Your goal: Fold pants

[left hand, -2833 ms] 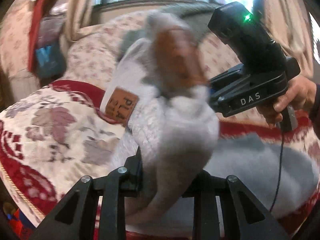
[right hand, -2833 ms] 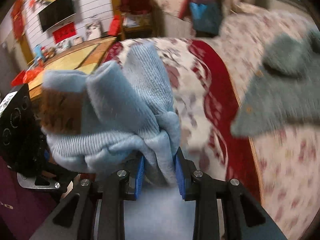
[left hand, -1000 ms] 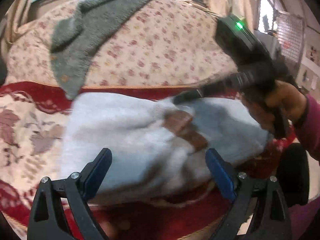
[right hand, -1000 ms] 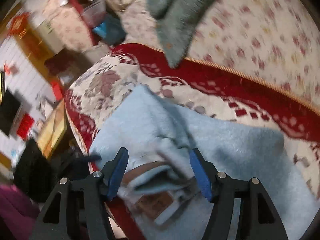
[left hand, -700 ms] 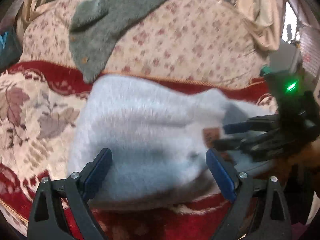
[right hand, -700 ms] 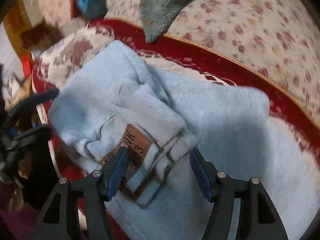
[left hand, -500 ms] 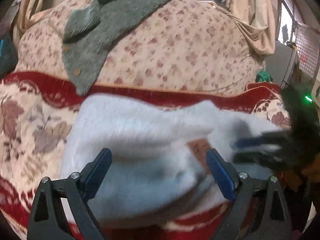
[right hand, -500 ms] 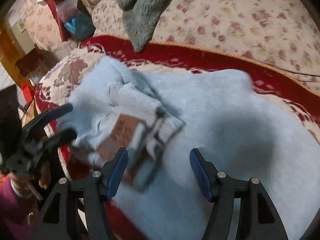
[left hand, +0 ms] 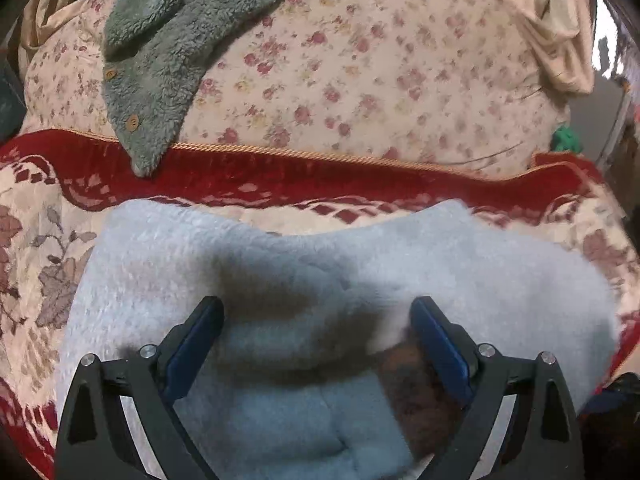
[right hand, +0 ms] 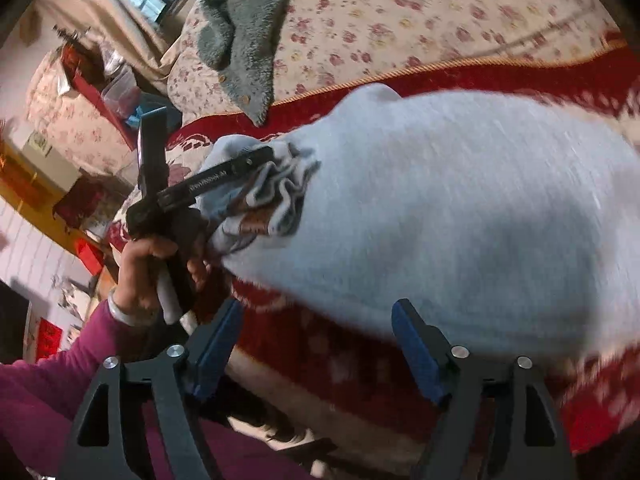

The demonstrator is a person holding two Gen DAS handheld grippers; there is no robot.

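Note:
The light blue fleece pants (left hand: 280, 264) lie folded across the red patterned sofa cover (left hand: 280, 180). My left gripper (left hand: 316, 320) is open, its jaws straddling the ribbed waistband and its brown label (left hand: 416, 384). In the right wrist view the pants (right hand: 460, 200) fill the middle, and the left gripper (right hand: 256, 176) sits over the bunched waistband (right hand: 276, 196) at their left end. My right gripper (right hand: 316, 324) is open and empty, near the front edge of the pants, holding nothing.
A grey fleece garment (left hand: 160, 52) hangs over the floral sofa back (left hand: 360, 60), also seen in the right wrist view (right hand: 240, 20). The person's arm in a purple sleeve (right hand: 60, 380) is at the lower left. Room clutter stands beyond the sofa's left end.
Both grippers let go of the pants, which now lie on the sofa. The left gripper has moved down over the waistband; the right has pulled back toward the front edge.

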